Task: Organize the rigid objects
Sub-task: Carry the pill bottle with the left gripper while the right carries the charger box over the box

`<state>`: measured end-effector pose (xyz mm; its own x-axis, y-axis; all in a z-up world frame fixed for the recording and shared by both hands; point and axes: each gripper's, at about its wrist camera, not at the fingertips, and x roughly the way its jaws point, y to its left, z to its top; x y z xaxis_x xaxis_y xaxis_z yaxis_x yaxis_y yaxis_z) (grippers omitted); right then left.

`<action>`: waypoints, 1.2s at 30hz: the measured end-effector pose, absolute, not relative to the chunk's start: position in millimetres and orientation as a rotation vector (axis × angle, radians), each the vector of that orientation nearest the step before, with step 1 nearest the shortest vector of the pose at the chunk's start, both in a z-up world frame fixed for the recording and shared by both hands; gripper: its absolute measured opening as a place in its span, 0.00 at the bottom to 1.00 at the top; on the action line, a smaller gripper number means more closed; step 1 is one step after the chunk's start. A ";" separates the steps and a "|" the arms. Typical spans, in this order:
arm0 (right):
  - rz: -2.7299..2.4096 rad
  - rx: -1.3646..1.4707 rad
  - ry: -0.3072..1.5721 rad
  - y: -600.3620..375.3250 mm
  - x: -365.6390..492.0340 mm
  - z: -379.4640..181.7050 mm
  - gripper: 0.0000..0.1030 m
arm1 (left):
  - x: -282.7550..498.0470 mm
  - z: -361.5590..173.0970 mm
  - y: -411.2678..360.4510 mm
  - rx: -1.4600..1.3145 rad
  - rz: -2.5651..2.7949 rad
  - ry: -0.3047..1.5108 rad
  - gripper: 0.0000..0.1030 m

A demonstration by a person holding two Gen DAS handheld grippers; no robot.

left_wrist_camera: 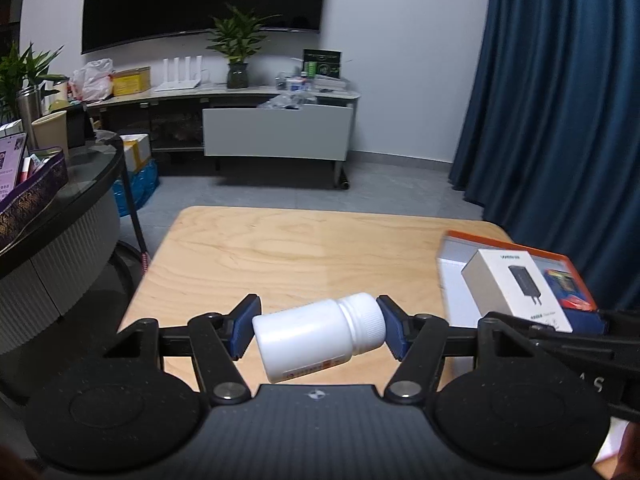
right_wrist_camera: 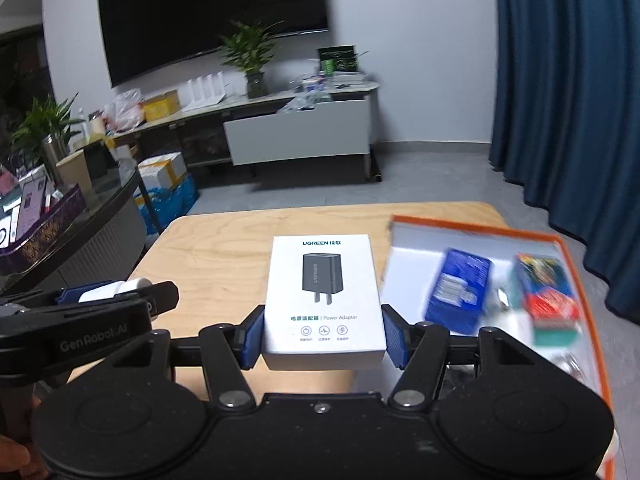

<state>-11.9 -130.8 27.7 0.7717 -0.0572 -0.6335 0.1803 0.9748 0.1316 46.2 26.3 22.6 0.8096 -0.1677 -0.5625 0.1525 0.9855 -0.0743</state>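
Observation:
My left gripper [left_wrist_camera: 318,330] is shut on a white plastic bottle [left_wrist_camera: 316,338], held sideways above the wooden table [left_wrist_camera: 280,248], cap to the right. My right gripper [right_wrist_camera: 323,336] is shut on a white power adapter box [right_wrist_camera: 323,292], held flat above the table; the box also shows in the left wrist view [left_wrist_camera: 516,288]. An orange-rimmed white tray [right_wrist_camera: 440,226] lies at the table's right side, holding a blue box [right_wrist_camera: 460,288] and a red-and-blue box [right_wrist_camera: 548,284]. The left gripper with the bottle [right_wrist_camera: 116,290] shows at the left of the right wrist view.
A round glass table [left_wrist_camera: 88,176] with a purple box and cups stands to the left. A TV console [left_wrist_camera: 276,132] with plants and clutter is at the far wall. A blue curtain [left_wrist_camera: 560,100] hangs on the right. Cartons sit on the floor [right_wrist_camera: 164,176].

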 end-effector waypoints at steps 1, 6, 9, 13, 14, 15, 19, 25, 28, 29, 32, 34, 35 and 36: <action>-0.142 0.179 0.675 -132.4 -20.4 28.6 0.69 | 41.4 23.1 23.0 -0.026 -0.178 0.603 0.62; -0.178 0.177 0.663 -141.1 -53.2 32.0 0.69 | 27.4 23.3 10.3 -0.024 -0.225 0.601 0.62; -0.198 0.178 0.652 -145.6 -71.0 33.3 0.69 | 17.0 22.8 5.0 -0.020 -0.240 0.594 0.62; -0.216 0.164 0.636 -147.8 -87.9 36.1 0.69 | 10.3 23.9 2.7 -0.025 -0.255 0.587 0.62; -0.216 0.164 0.633 -148.3 -91.0 36.5 0.69 | 7.7 24.8 1.3 -0.024 -0.258 0.583 0.62; -0.215 0.167 0.630 -148.7 -94.1 36.7 0.69 | 5.2 25.7 -0.5 -0.024 -0.263 0.579 0.62; -0.225 0.182 0.620 -152.1 -103.8 36.8 0.69 | -3.7 26.8 -7.4 -0.021 -0.277 0.568 0.62; -0.249 0.175 0.604 -158.8 -119.7 37.9 0.69 | -17.0 26.4 -22.9 -0.010 -0.314 0.565 0.62; -0.269 0.178 0.595 -164.7 -126.1 39.0 0.69 | -21.9 26.6 -31.4 0.001 -0.334 0.558 0.62; -0.274 0.180 0.593 -167.3 -128.8 38.7 0.69 | -23.0 26.5 -33.0 0.004 -0.339 0.555 0.62; -0.289 0.187 0.587 -172.3 -135.4 38.0 0.69 | -24.3 25.4 -37.2 0.002 -0.354 0.556 0.62; -0.299 0.188 0.584 -174.8 -138.9 36.9 0.69 | -25.2 24.4 -40.3 0.003 -0.364 0.556 0.62; -0.302 0.190 0.583 -176.2 -140.4 36.1 0.69 | -25.9 23.9 -41.7 0.008 -0.366 0.554 0.62; -0.306 0.193 0.584 -177.7 -141.7 34.9 0.69 | -27.2 23.6 -42.9 0.009 -0.369 0.554 0.62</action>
